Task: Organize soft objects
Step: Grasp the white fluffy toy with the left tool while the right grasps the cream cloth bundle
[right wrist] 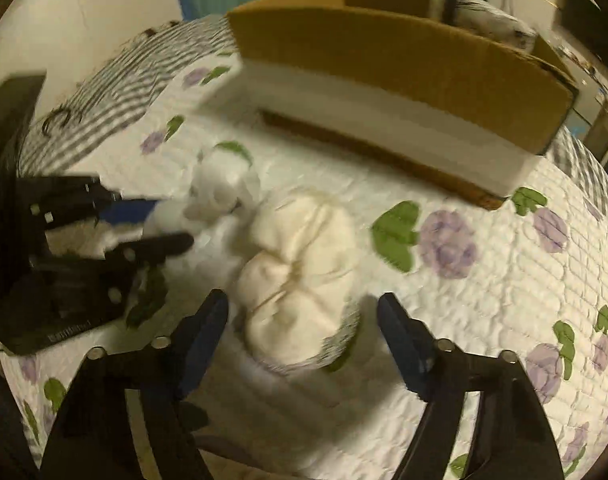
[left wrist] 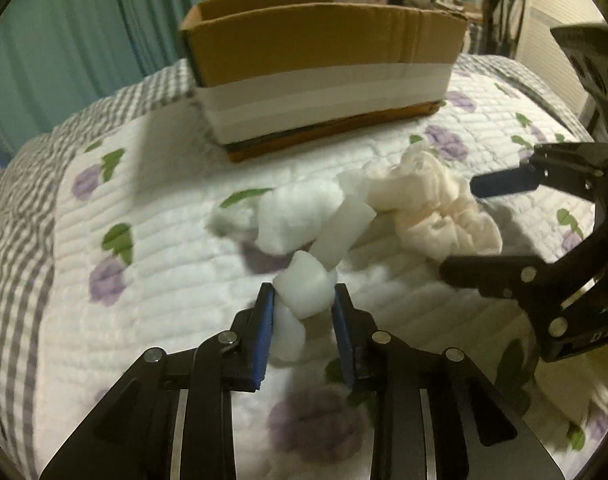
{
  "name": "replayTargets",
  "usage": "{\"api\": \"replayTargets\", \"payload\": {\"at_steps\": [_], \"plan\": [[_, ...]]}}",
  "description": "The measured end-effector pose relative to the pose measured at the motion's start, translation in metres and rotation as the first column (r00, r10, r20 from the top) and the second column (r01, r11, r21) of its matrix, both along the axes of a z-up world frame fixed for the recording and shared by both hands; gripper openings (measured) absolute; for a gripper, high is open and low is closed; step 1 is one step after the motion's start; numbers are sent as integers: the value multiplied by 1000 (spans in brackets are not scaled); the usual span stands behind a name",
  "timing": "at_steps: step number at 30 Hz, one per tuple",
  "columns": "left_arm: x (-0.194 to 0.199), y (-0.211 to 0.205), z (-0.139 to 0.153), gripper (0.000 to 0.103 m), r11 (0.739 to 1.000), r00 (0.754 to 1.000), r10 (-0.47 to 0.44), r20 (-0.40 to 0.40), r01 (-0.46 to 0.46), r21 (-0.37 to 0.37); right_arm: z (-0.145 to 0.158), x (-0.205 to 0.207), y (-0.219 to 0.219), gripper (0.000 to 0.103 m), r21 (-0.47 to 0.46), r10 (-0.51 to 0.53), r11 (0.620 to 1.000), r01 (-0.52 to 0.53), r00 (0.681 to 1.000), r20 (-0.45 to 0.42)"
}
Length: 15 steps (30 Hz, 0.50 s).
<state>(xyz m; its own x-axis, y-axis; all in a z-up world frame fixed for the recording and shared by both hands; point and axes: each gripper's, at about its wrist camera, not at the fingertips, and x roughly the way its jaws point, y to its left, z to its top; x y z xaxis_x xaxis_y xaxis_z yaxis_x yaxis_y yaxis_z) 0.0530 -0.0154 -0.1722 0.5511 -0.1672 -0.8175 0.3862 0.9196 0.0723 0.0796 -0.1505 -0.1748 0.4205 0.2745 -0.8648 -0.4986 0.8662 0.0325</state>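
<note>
Gripping a white knotted cloth (left wrist: 304,288) between nearly closed jaws, your left gripper (left wrist: 304,304) holds it just above the quilted floral bedspread (left wrist: 144,208). Your right gripper (right wrist: 304,320) stands wide open around a cream bundle (right wrist: 300,264), touching nothing. Both pieces look light, limp and compressible; you should pinch each at its knot or thickest fold. A cardboard box (left wrist: 323,48) waits beyond, with teal curtains (left wrist: 84,20) behind.

cardboard box (left wrist: 323,64) blocks far side, bare quilt (left wrist: 152,280) open at left
</note>
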Motion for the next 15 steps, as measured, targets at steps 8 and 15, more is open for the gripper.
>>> {"api": "replayTargets", "payload": {"at_steps": [8, 15], "plan": [[-16, 20, 19, 27, 999, 999, 42, 31, -42, -2, 14, -24, 3, 13, -48, -4, 999, 7, 999, 54], [-31, 28, 38, 27, 996, 993, 82, 80, -83, 7, 43, -44, 5, 13, -34, -22, 999, 26, 992, 123]]}}
